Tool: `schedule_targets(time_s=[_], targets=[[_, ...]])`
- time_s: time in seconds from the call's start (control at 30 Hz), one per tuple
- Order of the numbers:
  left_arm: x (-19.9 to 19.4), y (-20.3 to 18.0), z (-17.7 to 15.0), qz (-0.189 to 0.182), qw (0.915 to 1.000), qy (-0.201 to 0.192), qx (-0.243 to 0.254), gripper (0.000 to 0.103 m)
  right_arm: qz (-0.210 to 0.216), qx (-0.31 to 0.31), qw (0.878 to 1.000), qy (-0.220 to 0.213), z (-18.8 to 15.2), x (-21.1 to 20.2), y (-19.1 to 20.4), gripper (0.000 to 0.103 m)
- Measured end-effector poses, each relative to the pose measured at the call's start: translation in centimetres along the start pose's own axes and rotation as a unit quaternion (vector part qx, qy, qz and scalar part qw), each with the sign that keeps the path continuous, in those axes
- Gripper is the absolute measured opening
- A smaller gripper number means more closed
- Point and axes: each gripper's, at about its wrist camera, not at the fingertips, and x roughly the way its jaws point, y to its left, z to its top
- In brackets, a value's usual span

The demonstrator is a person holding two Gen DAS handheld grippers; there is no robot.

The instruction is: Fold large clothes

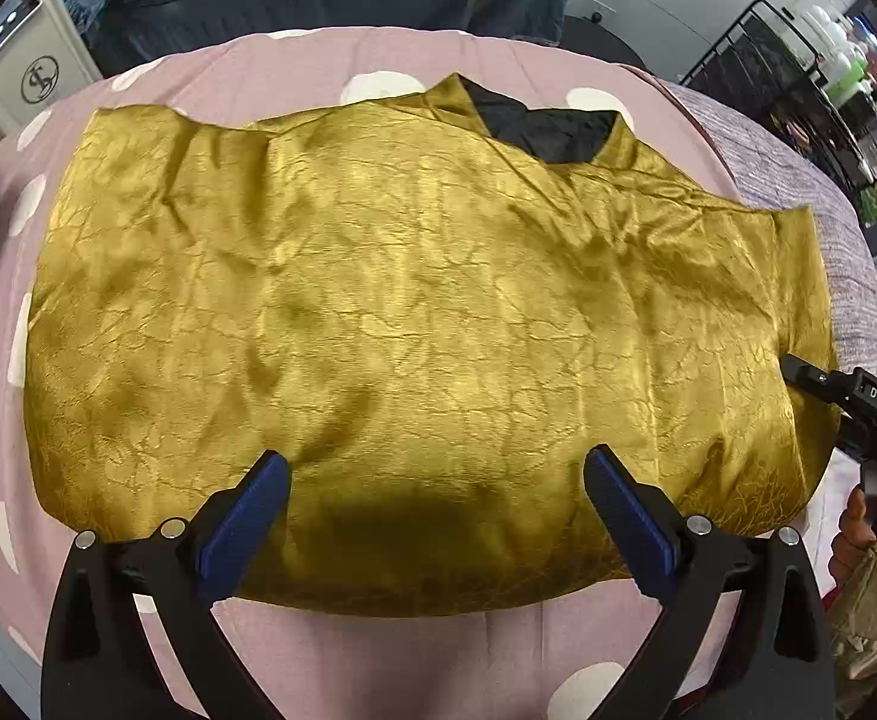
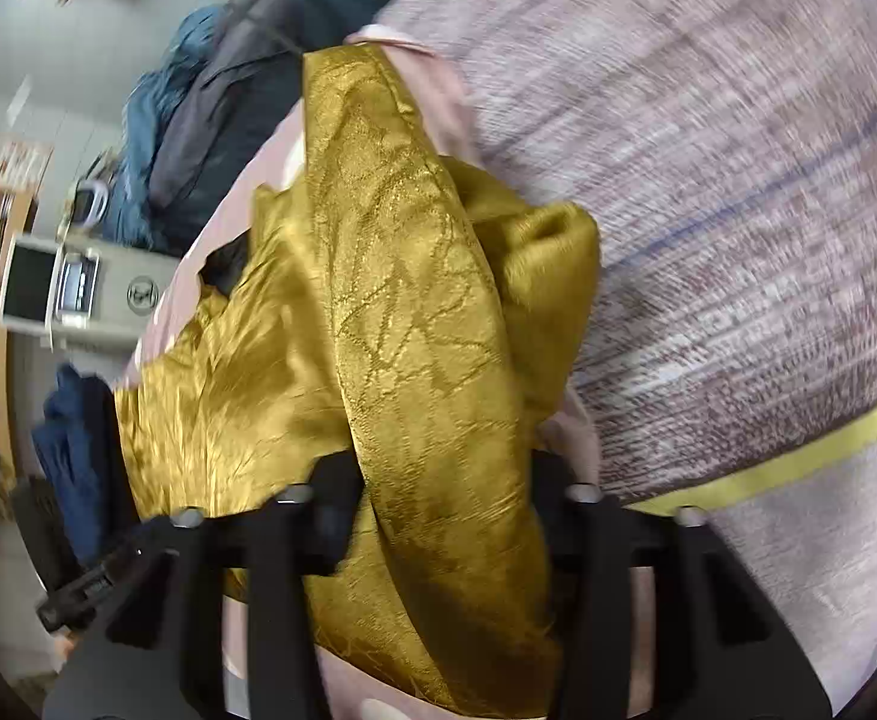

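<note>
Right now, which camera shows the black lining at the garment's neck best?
The left wrist view: the black lining lies exposed at the far edge of the gold garment. The right wrist view shows only a dark sliver behind bunched gold cloth.

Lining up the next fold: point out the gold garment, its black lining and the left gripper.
gold garment (image 1: 414, 312), left wrist view, middle of the spread cloth
black lining (image 1: 540, 132), left wrist view, exposed patch at the collar
left gripper (image 1: 438, 480), left wrist view, midway between fingertips
</note>
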Motion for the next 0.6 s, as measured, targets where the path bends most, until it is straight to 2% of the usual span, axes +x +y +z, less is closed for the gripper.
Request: schedule_targets(time_s=[0.1, 0.17, 0.3, 0.4, 0.43, 0.47, 0.5, 0.53, 0.6], targets=[[-0.4, 1.0, 0.0, 0.002, 0.9999, -0.004, -0.011, 0.096, 0.024, 0.054, 0.998, -0.011, 0.6, -0.8, -2.4, 0.065], [-0.7, 1.7, -0.1, 0.005, 0.9998, -0.008, -0.018, 0.096, 0.012, 0.059, 0.998, -0.019, 0.8, -1.3, -3.0, 0.075], [-1.2, 3.7, -0.5, 0.011, 0.9991, -0.011, -0.04, 0.096, -0.039, 0.001, 0.999, -0.034, 1.2, -1.9, -2.1, 0.075], [-1.8, 5.8, -0.9, 0.015, 0.9979, -0.016, -0.061, 0.096, -0.098, -0.064, 0.99, -0.076, 1.1, -2.8, 0.1, 0.076], [-2.0, 6.4, -1.0, 0.018, 0.9975, -0.018, -0.066, 0.096, -0.113, -0.083, 0.987, -0.084, 1.0, -3.0, 0.6, 0.079], [-2.3, 7.5, -1.1, 0.022, 0.9966, -0.021, -0.076, 0.096, -0.13, -0.098, 0.983, -0.088, 1.1, -2.7, 1.0, 0.091], [-2.6, 8.3, -1.2, 0.024, 0.9958, -0.024, -0.085, 0.096, -0.142, -0.099, 0.981, -0.084, 1.2, -2.2, 0.8, 0.098], [-2.9, 9.4, -1.2, 0.024, 0.9946, -0.027, -0.097, 0.096, -0.137, -0.092, 0.984, -0.069, 1.5, -1.4, 0.2, 0.098], [-3.4, 11.2, -1.4, 0.025, 0.9921, -0.033, -0.119, 0.096, -0.096, -0.056, 0.993, -0.031, 2.2, 0.5, -1.7, 0.099]])
